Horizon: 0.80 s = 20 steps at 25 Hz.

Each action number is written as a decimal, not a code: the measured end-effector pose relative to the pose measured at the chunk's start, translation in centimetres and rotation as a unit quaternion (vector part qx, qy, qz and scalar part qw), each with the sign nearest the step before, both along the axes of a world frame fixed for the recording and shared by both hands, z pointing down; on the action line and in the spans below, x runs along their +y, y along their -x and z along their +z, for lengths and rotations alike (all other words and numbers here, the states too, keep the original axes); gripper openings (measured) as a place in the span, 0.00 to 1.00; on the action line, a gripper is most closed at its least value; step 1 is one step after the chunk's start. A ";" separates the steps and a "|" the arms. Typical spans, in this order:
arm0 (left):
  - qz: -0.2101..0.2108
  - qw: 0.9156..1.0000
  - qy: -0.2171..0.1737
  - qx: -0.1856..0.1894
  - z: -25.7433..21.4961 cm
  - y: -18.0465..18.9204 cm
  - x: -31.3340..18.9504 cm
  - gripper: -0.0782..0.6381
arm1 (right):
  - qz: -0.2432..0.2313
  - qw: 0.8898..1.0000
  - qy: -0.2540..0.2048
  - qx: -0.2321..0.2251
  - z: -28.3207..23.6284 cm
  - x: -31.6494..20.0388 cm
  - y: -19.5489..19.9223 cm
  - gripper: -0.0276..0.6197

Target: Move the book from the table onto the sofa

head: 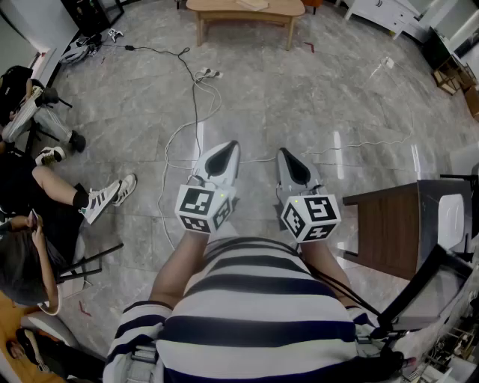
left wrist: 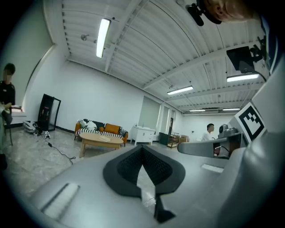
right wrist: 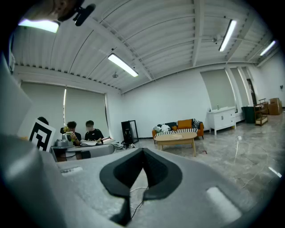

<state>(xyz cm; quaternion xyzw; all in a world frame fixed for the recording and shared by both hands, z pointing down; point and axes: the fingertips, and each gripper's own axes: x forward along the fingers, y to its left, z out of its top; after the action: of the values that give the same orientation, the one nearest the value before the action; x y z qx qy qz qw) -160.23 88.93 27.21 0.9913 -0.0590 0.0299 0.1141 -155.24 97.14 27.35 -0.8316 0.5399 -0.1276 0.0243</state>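
Observation:
A pale book (head: 253,4) lies on the low wooden coffee table (head: 217,7) at the far end of the floor. In the left gripper view the book (left wrist: 104,138) rests on that table (left wrist: 91,143), in front of the orange and striped sofa (left wrist: 103,130). The right gripper view shows the same book (right wrist: 177,136), table (right wrist: 167,139) and sofa (right wrist: 179,126), far off. My left gripper (head: 229,147) and right gripper (head: 285,155) are held side by side before my body, both shut and empty, far from the table. The jaws meet in both gripper views (left wrist: 142,149) (right wrist: 142,154).
White cables (head: 196,97) trail over the grey marble floor between me and the table. A person sits at the left (head: 45,202). A dark wooden desk (head: 389,224) stands at my right. A white cabinet (left wrist: 143,133) stands beside the sofa. Two people (right wrist: 82,132) sit at a desk.

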 end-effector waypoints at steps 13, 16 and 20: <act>0.019 0.999 0.030 0.016 0.7 0.0 -2.7 0.11 | 0.018 1.000 -0.008 -0.007 0.4 -3.0 -0.3 0.03; 0.023 0.999 0.031 0.009 1.0 0.1 -4.3 0.11 | 0.026 1.000 -0.006 -0.009 0.7 -4.5 -0.3 0.03; 0.026 0.999 0.032 0.010 1.3 0.6 -7.3 0.11 | 0.025 0.999 -0.018 -0.009 0.9 -7.7 0.0 0.03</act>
<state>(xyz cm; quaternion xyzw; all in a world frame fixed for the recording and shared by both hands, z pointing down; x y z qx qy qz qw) -160.83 81.62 28.54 0.9885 -0.0310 0.0249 0.1457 -155.25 89.45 28.25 -0.8432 0.5207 -0.1251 0.0473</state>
